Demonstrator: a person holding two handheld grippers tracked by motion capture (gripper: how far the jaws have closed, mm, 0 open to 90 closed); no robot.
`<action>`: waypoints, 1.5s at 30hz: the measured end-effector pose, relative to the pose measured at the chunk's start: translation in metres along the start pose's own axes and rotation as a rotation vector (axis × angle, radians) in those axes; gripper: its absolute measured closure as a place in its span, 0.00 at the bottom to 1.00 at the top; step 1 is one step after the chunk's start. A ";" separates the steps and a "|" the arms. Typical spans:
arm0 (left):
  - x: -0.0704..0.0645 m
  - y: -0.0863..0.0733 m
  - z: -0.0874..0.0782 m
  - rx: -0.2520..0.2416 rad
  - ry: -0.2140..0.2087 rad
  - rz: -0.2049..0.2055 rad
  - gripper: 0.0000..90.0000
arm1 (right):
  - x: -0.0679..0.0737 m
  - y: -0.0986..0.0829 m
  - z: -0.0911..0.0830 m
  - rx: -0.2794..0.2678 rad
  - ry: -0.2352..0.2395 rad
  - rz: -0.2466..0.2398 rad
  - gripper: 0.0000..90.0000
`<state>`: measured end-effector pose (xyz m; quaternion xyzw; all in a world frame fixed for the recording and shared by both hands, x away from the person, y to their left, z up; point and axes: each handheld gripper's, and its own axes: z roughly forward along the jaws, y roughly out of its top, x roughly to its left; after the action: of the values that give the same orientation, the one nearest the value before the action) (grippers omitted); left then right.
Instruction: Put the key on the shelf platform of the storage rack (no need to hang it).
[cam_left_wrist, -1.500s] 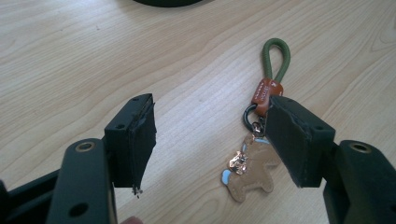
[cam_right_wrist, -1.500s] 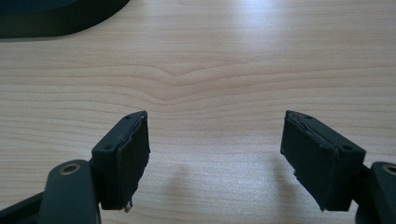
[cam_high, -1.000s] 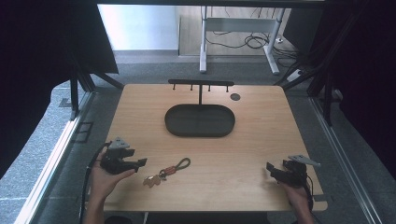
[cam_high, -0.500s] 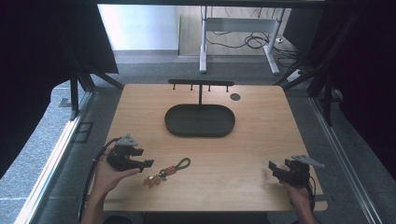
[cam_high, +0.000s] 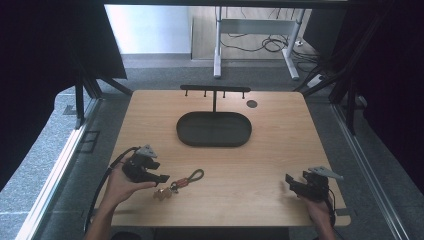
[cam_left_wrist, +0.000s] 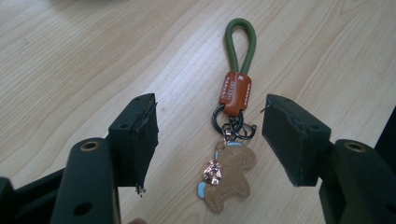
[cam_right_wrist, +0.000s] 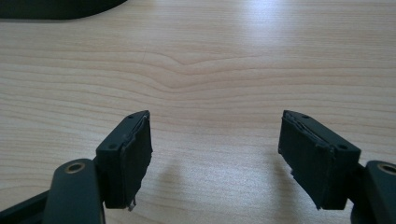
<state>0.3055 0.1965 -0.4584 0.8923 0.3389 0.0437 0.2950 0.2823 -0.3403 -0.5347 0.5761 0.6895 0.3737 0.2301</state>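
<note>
Tan leather, stitched, forms the bear charm (cam_left_wrist: 227, 178) at the near end of the keychain (cam_high: 178, 183), which lies flat on the wooden table (cam_high: 280, 150) between the spread jaws of the left gripper (cam_left_wrist: 210, 140). It looks light, limp and jointed at its rings, so it would dangle; the stiff orange tab (cam_left_wrist: 236, 92) seems the surest hold. Its long axis runs away from the gripper, green cord loop (cam_left_wrist: 240, 42) farthest. Off to the side, the right gripper (cam_right_wrist: 215, 158) hangs released over bare wood.
</note>
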 end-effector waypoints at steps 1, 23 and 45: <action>-0.003 0.003 0.002 0.007 -0.001 0.017 0.42 | 0.001 0.000 0.001 0.004 -0.001 -0.003 0.29; -0.026 0.027 0.043 0.143 -0.031 0.121 0.46 | 0.007 -0.001 0.004 0.016 0.005 -0.021 0.29; -0.030 0.036 0.073 0.289 -0.010 0.183 0.54 | 0.006 -0.002 0.005 0.033 0.000 -0.030 0.29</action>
<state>0.3233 0.1199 -0.4951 0.9528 0.2574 0.0166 0.1603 0.2839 -0.3329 -0.5386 0.5693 0.7043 0.3586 0.2262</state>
